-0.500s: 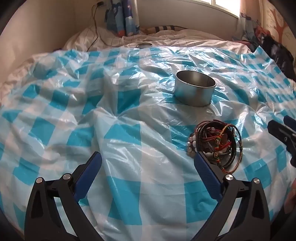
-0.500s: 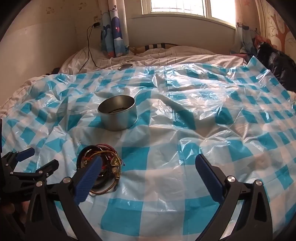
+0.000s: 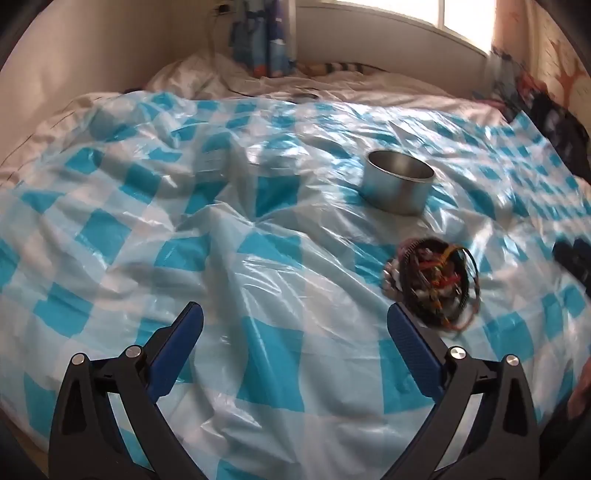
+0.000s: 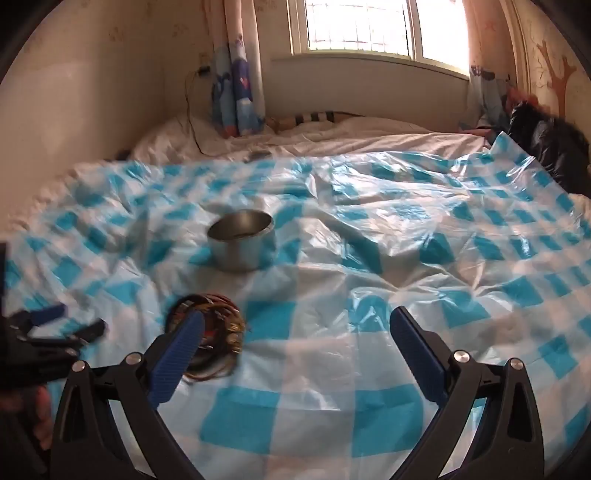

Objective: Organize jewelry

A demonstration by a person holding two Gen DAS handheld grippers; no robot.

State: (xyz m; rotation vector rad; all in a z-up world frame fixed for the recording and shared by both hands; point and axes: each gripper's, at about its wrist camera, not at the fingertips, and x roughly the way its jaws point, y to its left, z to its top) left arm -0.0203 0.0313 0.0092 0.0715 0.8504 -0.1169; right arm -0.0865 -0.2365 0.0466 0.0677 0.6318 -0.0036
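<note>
A tangled pile of bracelets [image 3: 434,282], dark cords with red and gold beads, lies on a blue-and-white checked plastic sheet [image 3: 258,258] spread over a bed. Behind it stands a round metal tin [image 3: 399,181] without a lid. My left gripper [image 3: 295,323] is open and holds nothing; the pile sits just beyond its right fingertip. In the right wrist view the bracelets [image 4: 218,328] lie partly behind the left finger of my open, bare right gripper [image 4: 297,326], with the tin [image 4: 242,240] farther back. The left gripper [image 4: 55,328] shows blurred at the left edge.
White bedding [image 4: 332,140] lies past the sheet, under a window [image 4: 369,26] with patterned curtains [image 4: 236,74]. A cable [image 4: 190,110] hangs down the left wall. A dark bag [image 4: 546,144] sits at the far right. A small dark lid-like object [image 3: 304,96] rests on the bedding.
Both grippers have tilted up and drawn back a little, so more wall and window show. The bracelets and tin sit lower in both views. Both grippers stay open.
</note>
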